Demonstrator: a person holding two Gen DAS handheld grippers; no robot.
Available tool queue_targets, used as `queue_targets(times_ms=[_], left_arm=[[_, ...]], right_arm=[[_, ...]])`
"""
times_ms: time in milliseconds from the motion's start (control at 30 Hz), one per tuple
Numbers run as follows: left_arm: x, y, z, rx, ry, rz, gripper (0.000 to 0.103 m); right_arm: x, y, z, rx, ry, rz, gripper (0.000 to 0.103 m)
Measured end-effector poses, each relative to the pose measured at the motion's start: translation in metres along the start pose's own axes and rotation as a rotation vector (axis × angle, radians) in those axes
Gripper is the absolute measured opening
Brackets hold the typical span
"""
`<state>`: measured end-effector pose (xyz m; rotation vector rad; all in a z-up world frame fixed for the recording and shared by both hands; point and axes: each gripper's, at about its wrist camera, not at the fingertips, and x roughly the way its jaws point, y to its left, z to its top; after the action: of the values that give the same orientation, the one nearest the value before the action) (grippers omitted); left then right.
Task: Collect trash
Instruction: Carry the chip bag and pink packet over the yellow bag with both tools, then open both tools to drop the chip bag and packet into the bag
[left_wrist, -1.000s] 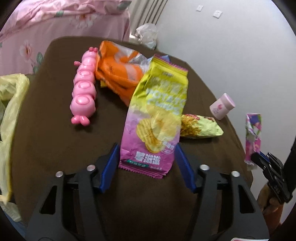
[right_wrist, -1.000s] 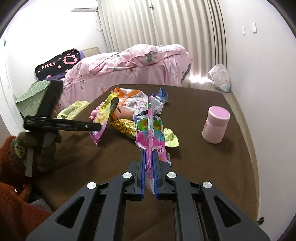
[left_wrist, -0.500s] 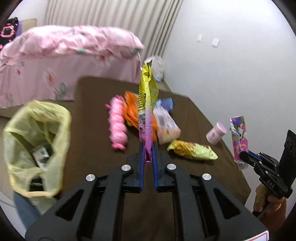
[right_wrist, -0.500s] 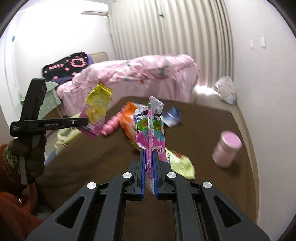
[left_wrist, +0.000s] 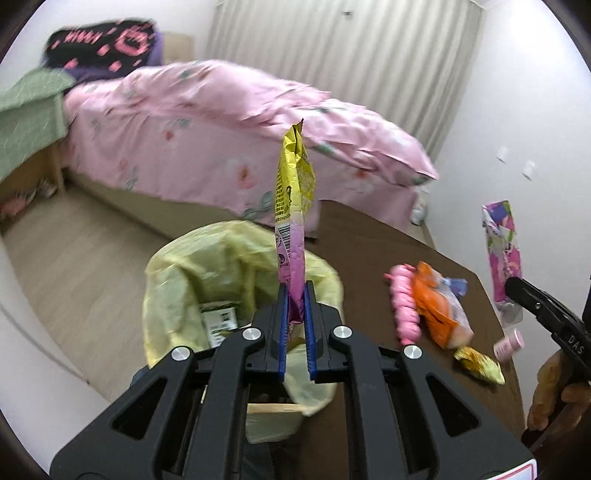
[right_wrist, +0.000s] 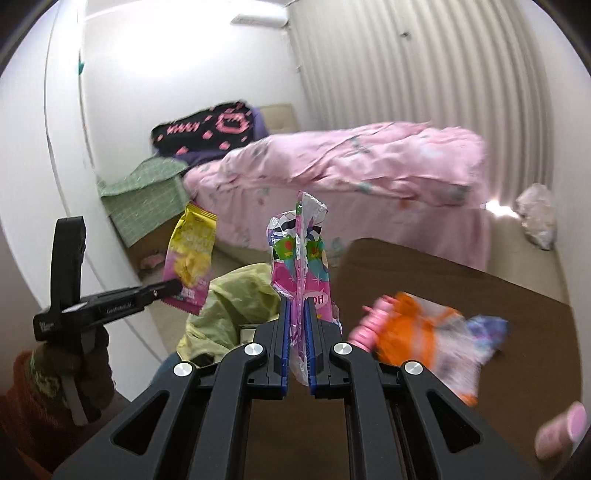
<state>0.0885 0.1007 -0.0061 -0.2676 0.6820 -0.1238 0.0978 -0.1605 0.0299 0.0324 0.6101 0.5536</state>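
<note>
My left gripper (left_wrist: 295, 291) is shut on a yellow and pink chip bag (left_wrist: 293, 206) and holds it upright over the open yellow trash bag (left_wrist: 207, 266). It also shows in the right wrist view (right_wrist: 190, 254). My right gripper (right_wrist: 298, 306) is shut on a pink patterned wrapper (right_wrist: 301, 258), held in the air near the table's left edge, right of the trash bag (right_wrist: 240, 295). That wrapper also shows in the left wrist view (left_wrist: 502, 243).
On the brown table (left_wrist: 369, 251) lie a pink caterpillar toy (left_wrist: 404, 306), an orange wrapper (left_wrist: 439, 314), a gold-green wrapper (left_wrist: 478, 365) and a pink jar (left_wrist: 509, 343). A pink bed (left_wrist: 221, 140) stands behind. The trash bag holds a green packet (left_wrist: 219, 321).
Both grippers swung left away from the table toward the trash bag, each carrying its wrapper. The chip bag now hangs over the bag's opening.
</note>
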Motion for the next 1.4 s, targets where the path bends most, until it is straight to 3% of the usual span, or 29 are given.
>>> queue_targets(times_ms=[333,600,900,1133,1200,1267,1333,1400], left_arm=[[0.029,0.039,-0.014,-0.088,0.073,0.057,0.008],[0.049,0.051,-0.019,-0.128,0.109,0.05,0.008],[0.072,0.058,-0.022,-0.165,0.156,0.032,0.008],[0.069,0.05,-0.016,-0.141,0.103,0.024,0.008],[0.068,0.052,-0.017,-0.15,0.098,0.027,0.016],[0.066,0.055,-0.017,-0.169,0.096,0.023,0.028],[0.061,0.057,-0.017,-0.177,0.081,0.032,0.033],[0.056,0.059,-0.016,-0.186,0.063,0.053,0.037]], right_arm=[[0.112,0.034,0.015,-0.03,0.155,0.115,0.008],[0.166,0.038,0.002,-0.031,0.251,0.142,0.008],[0.193,0.028,-0.004,-0.011,0.289,0.143,0.008],[0.193,0.025,-0.008,0.004,0.268,0.151,0.009],[0.191,0.026,-0.009,-0.003,0.263,0.15,0.01],[0.187,0.028,-0.012,-0.025,0.251,0.13,0.017],[0.184,0.027,-0.014,-0.026,0.242,0.128,0.037],[0.18,0.024,-0.015,-0.011,0.238,0.135,0.038]])
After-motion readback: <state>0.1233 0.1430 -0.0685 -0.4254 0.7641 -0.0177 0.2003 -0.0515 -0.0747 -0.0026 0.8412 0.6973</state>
